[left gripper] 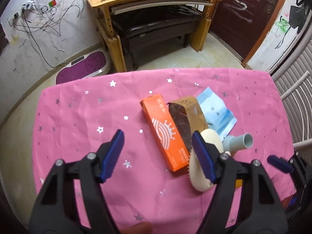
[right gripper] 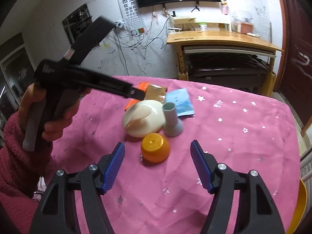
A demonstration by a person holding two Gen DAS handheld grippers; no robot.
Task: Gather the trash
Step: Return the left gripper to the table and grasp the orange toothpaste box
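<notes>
**A:** So which hand is better placed for the first pickup? The trash sits bunched in the middle of the pink tablecloth (left gripper: 81,117).

**B:** Left one, I'd say. The left gripper (left gripper: 158,156) points steeply down, jaws apart with nothing between them, and the orange box (left gripper: 165,130) lies just beyond its tips, a bit to the right. The box's long axis runs away from the gripper, slightly slanted, so the jaws would close across its narrow width.

**A:** And the right gripper (right gripper: 158,161)?

**B:** Also apart and empty. It's lined up on the orange cup (right gripper: 155,150), which sits upside down nearest its tips. From the orange cup, the cream brush (right gripper: 143,120) and grey tube (right gripper: 172,123) are just behind, touching each other. The brown packet (right gripper: 156,92), blue packet (right gripper: 180,102) and box sit farther back.

**A:** Any snag?

**B:** The brush lies against the box's near end, so it might get nudged.
</notes>
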